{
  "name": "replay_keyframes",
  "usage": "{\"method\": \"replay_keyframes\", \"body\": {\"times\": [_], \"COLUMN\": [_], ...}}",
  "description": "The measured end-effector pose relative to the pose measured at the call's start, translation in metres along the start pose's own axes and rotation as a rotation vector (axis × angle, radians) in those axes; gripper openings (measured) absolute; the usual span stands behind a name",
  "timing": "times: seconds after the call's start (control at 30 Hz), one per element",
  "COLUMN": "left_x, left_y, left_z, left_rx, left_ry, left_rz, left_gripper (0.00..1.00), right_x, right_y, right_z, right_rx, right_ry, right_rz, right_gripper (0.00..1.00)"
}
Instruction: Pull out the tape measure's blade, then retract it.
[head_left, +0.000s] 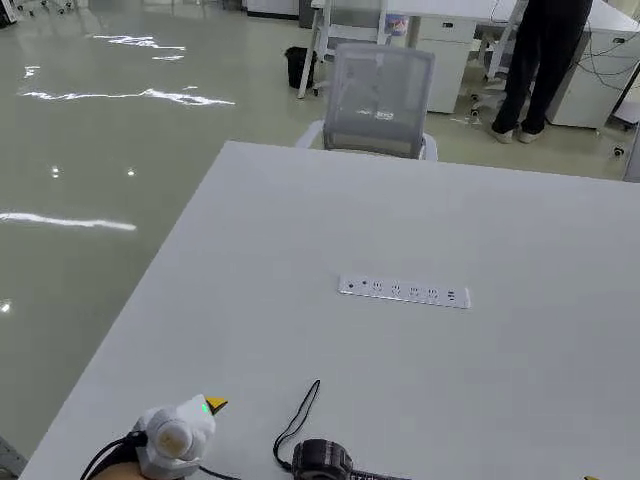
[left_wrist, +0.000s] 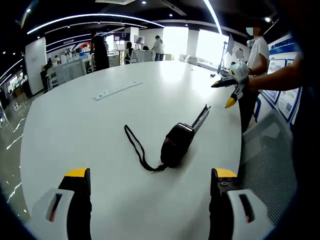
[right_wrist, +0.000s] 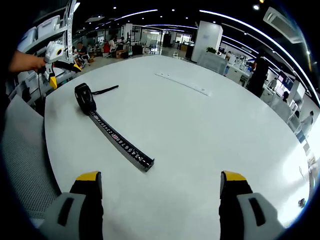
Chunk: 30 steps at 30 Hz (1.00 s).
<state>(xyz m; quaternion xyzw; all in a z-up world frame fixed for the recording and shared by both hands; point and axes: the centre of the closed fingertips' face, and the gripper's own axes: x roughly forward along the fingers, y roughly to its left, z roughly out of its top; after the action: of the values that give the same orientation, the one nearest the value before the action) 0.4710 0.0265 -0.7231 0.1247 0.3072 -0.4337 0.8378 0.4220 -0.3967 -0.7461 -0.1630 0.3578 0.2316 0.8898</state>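
Note:
A black tape measure (left_wrist: 177, 144) lies on the white table (left_wrist: 100, 130), its wrist strap (left_wrist: 137, 150) looped toward me and its blade (right_wrist: 120, 142) drawn out flat across the tabletop. The blade's hook end (right_wrist: 147, 162) rests just ahead of my right gripper (right_wrist: 162, 177), which is open and holds nothing. My left gripper (left_wrist: 150, 175) is also open, a short way behind the case, not touching it. In the head view the case (head_left: 320, 460) sits at the bottom edge, with the left gripper (head_left: 205, 408) to its left. The right gripper (left_wrist: 232, 87) hovers beyond the blade.
A white power strip (head_left: 405, 292) lies mid-table. A grey mesh chair (head_left: 380, 100) stands at the far table edge, and a person (head_left: 545, 60) stands beyond it. The near table edge (right_wrist: 55, 165) runs close to the tape.

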Motion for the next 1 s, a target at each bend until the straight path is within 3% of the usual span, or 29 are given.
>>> {"method": "replay_keyframes", "body": {"times": [0.13,0.27,0.33,0.4,0.57,0.73,1.0], "left_x": [-0.021,-0.040,-0.052,-0.065,-0.088,-0.101,-0.115], "left_y": [0.003,-0.001,-0.001,0.001,0.006,0.006,0.008], "left_z": [-0.007,-0.013,-0.018,-0.017,-0.027,-0.040,-0.045], "left_rx": [-0.036,-0.050,-0.058,-0.084,-0.113,-0.141,-0.174], "left_ry": [-0.027,-0.043,-0.047,-0.086,-0.109,-0.123,-0.166], "left_rz": [0.040,0.062,0.082,0.103,0.148,0.165,0.191], "left_gripper": [0.99,0.99,0.99,0.99,0.99,0.99,0.99], "right_x": [-0.012,-0.028,-0.038,-0.048,-0.060,-0.072,-0.086], "right_y": [0.003,0.006,0.006,0.007,0.016,0.026,0.039], "right_z": [-0.003,-0.008,-0.014,-0.018,-0.033,-0.035,-0.033], "right_rx": [0.026,0.057,0.072,0.109,0.114,0.145,0.129], "right_ry": [-0.023,-0.052,-0.048,-0.061,-0.062,-0.090,-0.131], "right_rz": [-0.010,-0.027,-0.037,-0.040,-0.037,-0.039,-0.041], "right_gripper": [1.00,1.00,1.00,1.00,1.00,1.00,1.00]}}
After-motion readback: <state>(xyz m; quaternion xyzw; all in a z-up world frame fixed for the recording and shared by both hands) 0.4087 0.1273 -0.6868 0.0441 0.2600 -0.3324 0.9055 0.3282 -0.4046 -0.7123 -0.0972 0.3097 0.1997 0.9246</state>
